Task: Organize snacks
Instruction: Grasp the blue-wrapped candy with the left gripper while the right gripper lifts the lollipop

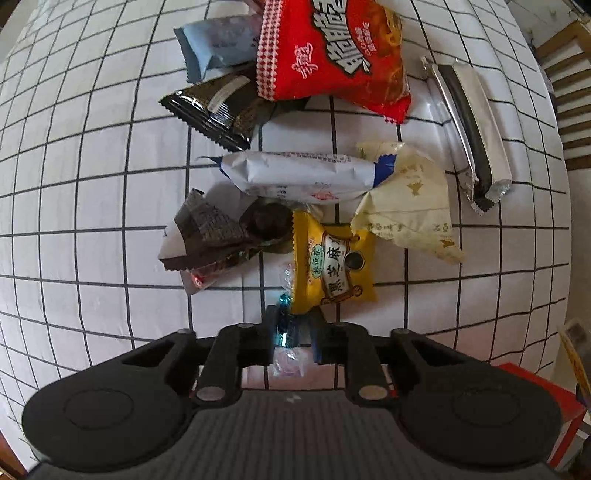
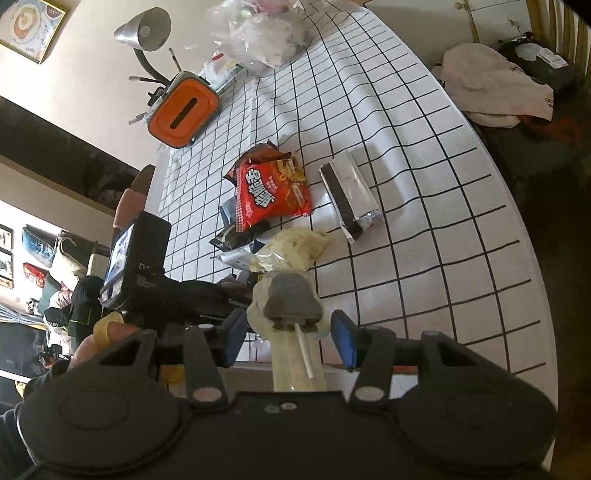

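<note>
In the left wrist view my left gripper (image 1: 295, 325) points straight down, shut on a small blue foil candy (image 1: 285, 326) with clear twisted ends. Just beyond it on the table lie a yellow packet (image 1: 334, 266), a dark brown wrapper (image 1: 210, 232), a white packet with blue ends (image 1: 303, 177), a cream packet (image 1: 406, 206), a black packet (image 1: 218, 107), a red bag (image 1: 328, 48) and a silver-black packet (image 1: 469, 125). My right gripper (image 2: 290, 334) is shut on a cream lollipop packet (image 2: 288, 295) with a white stick, held above the table's near edge.
The gridded white tablecloth (image 2: 406, 184) covers the table. An orange-lidded box (image 2: 184, 110), a desk lamp (image 2: 147, 29) and clear plastic bags (image 2: 258, 40) stand at the far end. A person's hand (image 2: 107, 332) is at the left. A red box (image 1: 535, 387) shows beside the table.
</note>
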Tool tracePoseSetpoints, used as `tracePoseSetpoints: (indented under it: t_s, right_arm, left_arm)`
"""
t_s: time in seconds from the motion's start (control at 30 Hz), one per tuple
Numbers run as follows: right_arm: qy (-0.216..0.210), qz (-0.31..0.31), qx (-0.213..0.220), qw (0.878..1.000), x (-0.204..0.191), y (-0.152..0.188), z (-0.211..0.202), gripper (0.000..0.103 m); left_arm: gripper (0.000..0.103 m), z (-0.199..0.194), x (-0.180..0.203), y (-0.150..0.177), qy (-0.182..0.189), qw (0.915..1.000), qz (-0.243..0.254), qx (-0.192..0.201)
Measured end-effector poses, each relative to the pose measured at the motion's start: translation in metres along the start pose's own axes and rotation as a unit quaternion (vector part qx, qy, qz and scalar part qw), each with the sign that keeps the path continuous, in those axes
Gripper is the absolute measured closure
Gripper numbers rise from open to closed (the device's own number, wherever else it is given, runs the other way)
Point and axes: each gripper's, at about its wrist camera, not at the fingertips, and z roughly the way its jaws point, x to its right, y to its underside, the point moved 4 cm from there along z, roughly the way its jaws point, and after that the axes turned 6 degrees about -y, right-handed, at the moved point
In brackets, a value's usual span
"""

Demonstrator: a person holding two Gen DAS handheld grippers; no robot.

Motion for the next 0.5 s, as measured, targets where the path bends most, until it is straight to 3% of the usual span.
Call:
tracePoseSetpoints:
  t_s: [0.5]
  right_arm:
    - [0.014, -0.041, -0.016, 0.999, -0.016, 0.015, -0.005, 0.053]
  left_arm:
    - [0.091, -0.044, -0.029, 0.026, 0.063, 0.9940, -0.055, 0.071]
